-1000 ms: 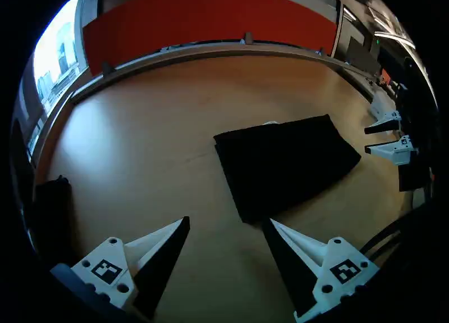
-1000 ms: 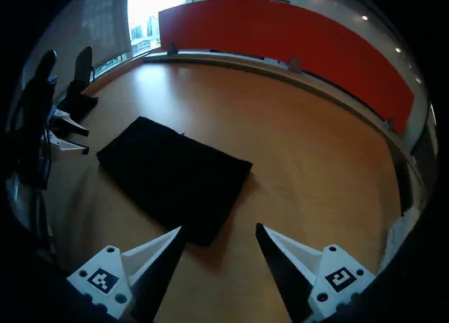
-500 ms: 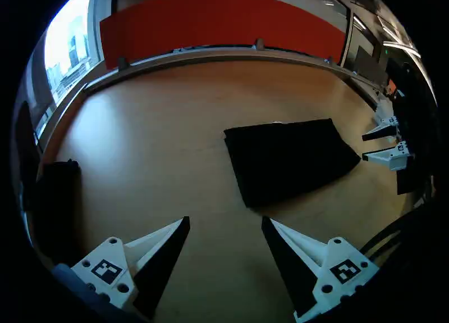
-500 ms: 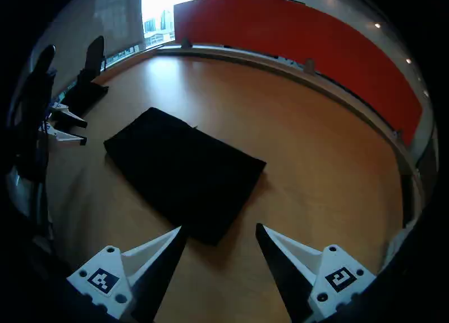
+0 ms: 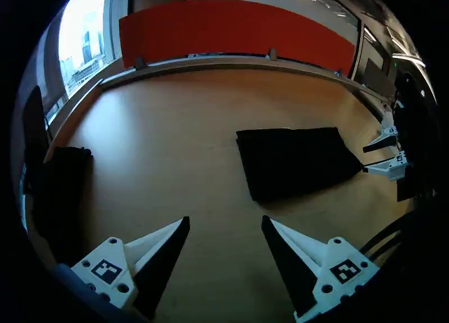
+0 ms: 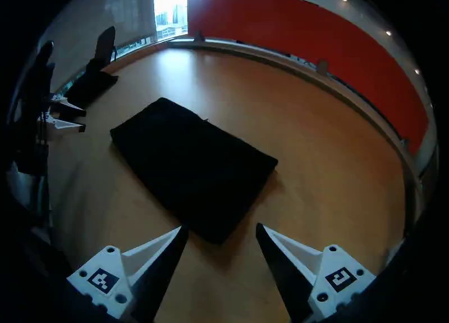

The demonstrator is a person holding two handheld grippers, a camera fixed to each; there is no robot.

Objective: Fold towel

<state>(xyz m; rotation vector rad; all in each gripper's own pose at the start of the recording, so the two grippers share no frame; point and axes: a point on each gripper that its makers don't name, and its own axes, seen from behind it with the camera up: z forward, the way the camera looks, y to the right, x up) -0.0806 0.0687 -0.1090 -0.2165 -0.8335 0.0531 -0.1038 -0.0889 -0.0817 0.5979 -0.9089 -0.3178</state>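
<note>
Far left: a dark shape point(image 5: 59, 194) sits at the edge of the surface point(image 5: 168, 132); I cannot tell what it is.
Left tool: the left tool point(image 5: 224, 250) hangs above bare wood with its fingers spread wide and nothing between them. It is well apart from the towel.
Towel: the towel point(image 5: 294, 160) lies flat on the surface, right of centre in the left gripper view and in the middle of the right gripper view. It is a compact dark rectangle with straight sides and thick-looking edges, so it appears to lie in several layers.
Right tool: the right tool point(image 6: 221, 255) is also spread wide and empty. Its fingertips hover just short of the towel's near corner, not touching the cloth.
Back: a red panel point(image 5: 236, 31) runs along the far rim of the surface.
Done: judging by the neat, small outline, the folding looks finished or nearly so; no loose flap or trailing corner shows.
Left: at most one more halving or a squaring-up of the edges. How many folds are wanted cannot be told from here.
</note>
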